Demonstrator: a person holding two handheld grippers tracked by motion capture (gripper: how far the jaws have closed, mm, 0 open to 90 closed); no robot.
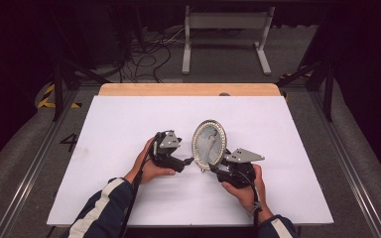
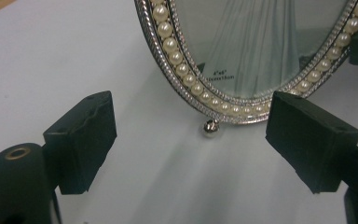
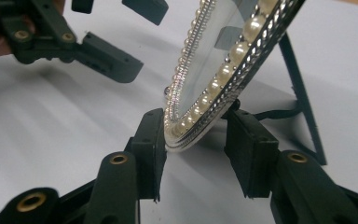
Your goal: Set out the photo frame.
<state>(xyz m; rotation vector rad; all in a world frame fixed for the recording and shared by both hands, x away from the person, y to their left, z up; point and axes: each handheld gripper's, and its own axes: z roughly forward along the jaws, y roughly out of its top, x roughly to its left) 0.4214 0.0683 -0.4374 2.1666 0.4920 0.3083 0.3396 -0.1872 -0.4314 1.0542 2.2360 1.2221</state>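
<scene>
On the white table we stand an oval pearl-rimmed picture frame upright on its rear easel leg. Our right gripper straddles its lower rim, jaws parted, hardly pressing; our left gripper hangs wide open and empty just beside. Standing looks done; only withdrawal remains. Nothing crowds it.

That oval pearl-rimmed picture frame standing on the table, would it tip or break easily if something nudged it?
Probably tippy: the oval picture frame stands nearly upright, propped on a thin back strut and a small ball foot. Likely fragile: its front looks like glass. The beaded metal rim looks stiff but smooth, so the pads of the right gripper might slip.
</scene>
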